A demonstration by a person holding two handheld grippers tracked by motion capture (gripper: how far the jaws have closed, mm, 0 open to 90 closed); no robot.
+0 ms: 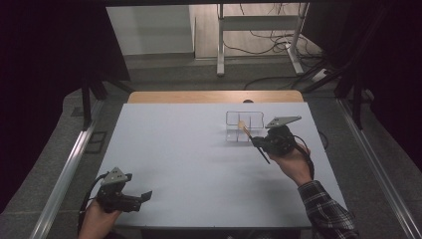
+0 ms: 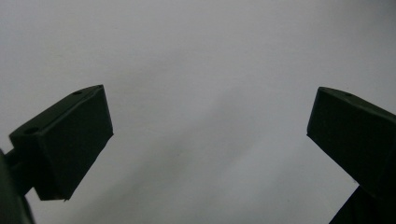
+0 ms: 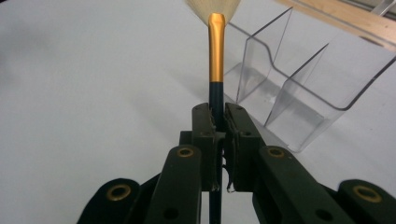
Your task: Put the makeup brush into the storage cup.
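A makeup brush is pinched by the right gripper, bristles toward the clear organiser just beside, seemingly its destination; the left gripper is spread, idle

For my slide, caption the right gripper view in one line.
Right gripper clamps a gold-ferruled brush by its dark handle, beside a clear divided organizer on the white table.
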